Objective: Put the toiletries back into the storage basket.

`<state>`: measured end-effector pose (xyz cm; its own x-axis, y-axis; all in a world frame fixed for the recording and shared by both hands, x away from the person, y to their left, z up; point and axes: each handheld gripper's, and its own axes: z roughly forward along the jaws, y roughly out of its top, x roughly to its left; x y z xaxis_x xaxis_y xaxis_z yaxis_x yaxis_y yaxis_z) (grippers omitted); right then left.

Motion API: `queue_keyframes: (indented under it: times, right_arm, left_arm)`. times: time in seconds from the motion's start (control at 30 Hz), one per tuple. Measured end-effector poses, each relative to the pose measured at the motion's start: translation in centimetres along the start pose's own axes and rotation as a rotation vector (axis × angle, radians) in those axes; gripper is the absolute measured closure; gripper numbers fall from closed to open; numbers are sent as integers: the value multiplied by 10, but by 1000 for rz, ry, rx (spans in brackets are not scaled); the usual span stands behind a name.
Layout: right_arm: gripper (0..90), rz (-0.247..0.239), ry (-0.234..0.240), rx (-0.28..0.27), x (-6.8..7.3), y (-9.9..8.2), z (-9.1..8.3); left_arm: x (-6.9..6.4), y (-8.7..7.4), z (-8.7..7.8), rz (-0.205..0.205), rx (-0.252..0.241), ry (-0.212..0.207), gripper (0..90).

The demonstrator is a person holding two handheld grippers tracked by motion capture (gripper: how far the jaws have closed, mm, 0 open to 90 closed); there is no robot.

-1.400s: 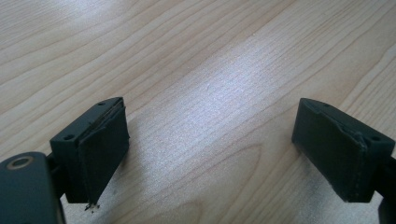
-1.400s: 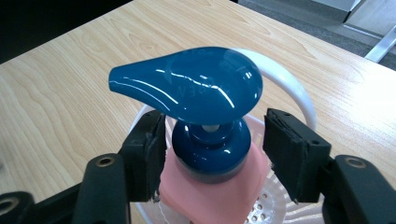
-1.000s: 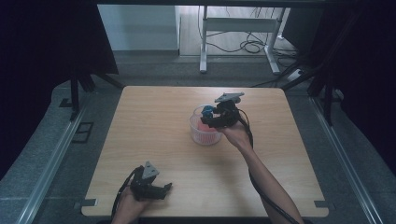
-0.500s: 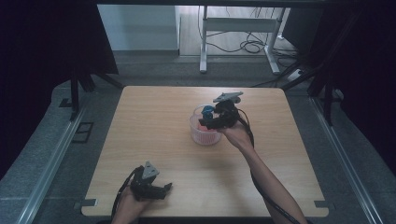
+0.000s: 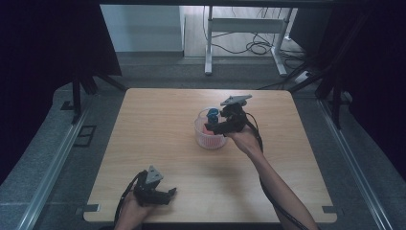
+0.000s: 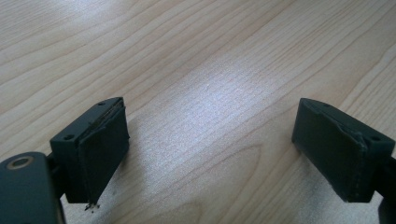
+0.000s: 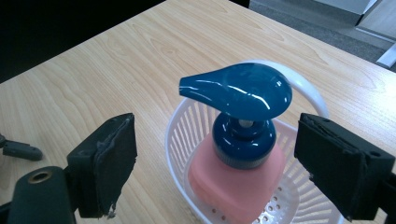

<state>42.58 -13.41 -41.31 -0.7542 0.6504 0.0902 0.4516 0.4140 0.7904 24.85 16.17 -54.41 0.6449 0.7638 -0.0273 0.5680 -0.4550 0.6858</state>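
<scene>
A pump bottle with a pink body (image 7: 233, 184) and a blue pump head (image 7: 243, 91) stands upright in a small white slotted basket (image 7: 184, 123) near the middle of the table. From above I see the blue pump head (image 5: 212, 114) over the basket (image 5: 209, 140). My right gripper (image 7: 217, 140) is open, one jaw on each side of the pump head without touching it. It comes at the bottle from the right, right gripper (image 5: 214, 125). My left gripper (image 5: 168, 193) rests low at the front left, and the left gripper (image 6: 210, 121) is open over bare wood.
The wooden table (image 5: 158, 129) has bare room left of the basket and along the front. Its front edge runs just behind the left hand. Dark curtains flank the table, and a white table frame (image 5: 239, 28) with cables stands beyond the far edge.
</scene>
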Motion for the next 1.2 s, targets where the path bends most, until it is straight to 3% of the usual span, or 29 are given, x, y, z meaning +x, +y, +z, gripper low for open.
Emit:
queue_keyframes:
  times: [1.2]
  right_arm:
    - [99,-25,5,-18,10,-27,-32]
  left_arm:
    - [0,0,0,-2,0,0,105]
